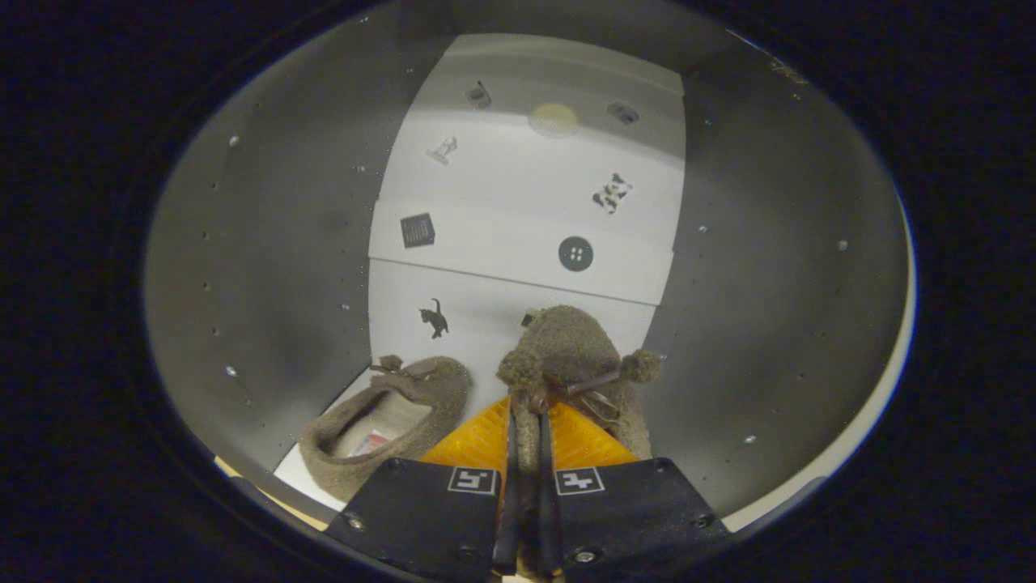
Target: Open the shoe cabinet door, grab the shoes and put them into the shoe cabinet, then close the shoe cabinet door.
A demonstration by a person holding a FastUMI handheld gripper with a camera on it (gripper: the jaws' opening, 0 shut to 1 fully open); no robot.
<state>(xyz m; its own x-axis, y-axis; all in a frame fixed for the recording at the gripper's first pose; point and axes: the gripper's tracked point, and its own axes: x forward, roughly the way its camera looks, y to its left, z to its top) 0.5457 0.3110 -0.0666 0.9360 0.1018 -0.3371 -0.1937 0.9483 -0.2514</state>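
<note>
Fingers (528,486) pinched on one shoe (571,356), long axis running straight ahead into the cabinet (267,267). Second shoe (388,421) lies on the floor just left; set down clear of it.

The gripper (530,453) carried two dark, flat blocks, each marked with a small square black-and-white tag (coded patterns) and fixed by round screws. Thin blades ran forward from them.
</note>
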